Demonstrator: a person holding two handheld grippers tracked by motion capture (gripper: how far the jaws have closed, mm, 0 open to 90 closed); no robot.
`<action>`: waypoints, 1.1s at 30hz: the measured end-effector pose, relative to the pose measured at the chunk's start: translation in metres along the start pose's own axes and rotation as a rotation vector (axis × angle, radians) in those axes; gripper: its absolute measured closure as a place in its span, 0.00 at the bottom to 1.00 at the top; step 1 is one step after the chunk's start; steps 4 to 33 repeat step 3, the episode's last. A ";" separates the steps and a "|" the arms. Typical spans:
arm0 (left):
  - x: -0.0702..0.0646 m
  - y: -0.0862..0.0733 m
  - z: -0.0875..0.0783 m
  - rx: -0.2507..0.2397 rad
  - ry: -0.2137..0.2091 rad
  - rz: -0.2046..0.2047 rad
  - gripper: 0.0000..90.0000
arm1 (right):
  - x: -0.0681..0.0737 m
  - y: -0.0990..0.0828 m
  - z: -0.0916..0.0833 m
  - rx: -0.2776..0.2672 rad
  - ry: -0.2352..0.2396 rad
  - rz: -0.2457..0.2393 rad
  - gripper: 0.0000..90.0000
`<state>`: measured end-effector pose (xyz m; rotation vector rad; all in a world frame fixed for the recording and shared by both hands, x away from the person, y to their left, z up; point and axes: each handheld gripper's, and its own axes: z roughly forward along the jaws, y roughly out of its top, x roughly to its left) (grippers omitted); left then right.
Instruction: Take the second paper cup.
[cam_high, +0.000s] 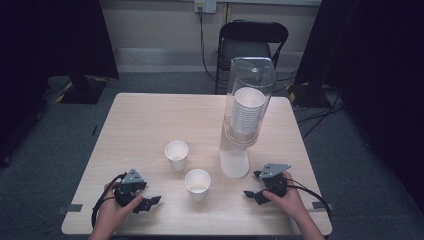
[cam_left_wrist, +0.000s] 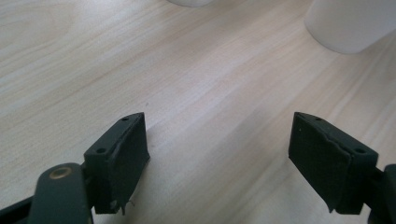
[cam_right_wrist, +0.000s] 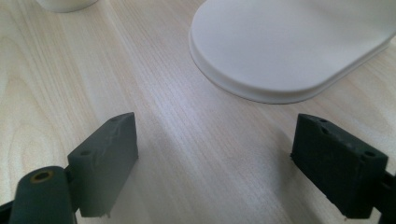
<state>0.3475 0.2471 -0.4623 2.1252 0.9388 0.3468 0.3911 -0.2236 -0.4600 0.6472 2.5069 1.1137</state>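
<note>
Two white paper cups stand upright on the wooden table (cam_high: 140, 125): one (cam_high: 177, 155) near the middle, the other (cam_high: 197, 184) closer to the front. To their right stands a clear cup dispenser (cam_high: 248, 100) holding a stack of white cups on a white base (cam_high: 234, 162). My left gripper (cam_high: 150, 203) rests low at the front left, pointing right, jaws open and empty (cam_left_wrist: 217, 140); a white cup's lower part (cam_left_wrist: 350, 23) lies ahead of it. My right gripper (cam_high: 252, 184) sits at the front right, open and empty (cam_right_wrist: 215, 154), facing the dispenser base (cam_right_wrist: 289, 46).
A black chair (cam_high: 252, 42) stands behind the table's far edge. Cables run over the grey floor at the right (cam_high: 320, 117). Bare tabletop stretches across the left and far parts of the table. Another white cup's edge (cam_right_wrist: 65, 3) shows at the top left of the right gripper view.
</note>
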 end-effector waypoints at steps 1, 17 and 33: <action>-0.001 0.000 0.001 0.000 0.003 0.000 0.21 | 0.000 0.000 0.000 0.000 0.000 0.000 0.15; -0.001 0.000 0.001 -0.004 0.004 0.006 0.21 | 0.000 0.000 0.000 0.000 0.000 0.002 0.15; -0.001 0.000 0.001 -0.004 0.004 0.006 0.21 | 0.000 0.000 0.000 0.000 0.000 0.002 0.15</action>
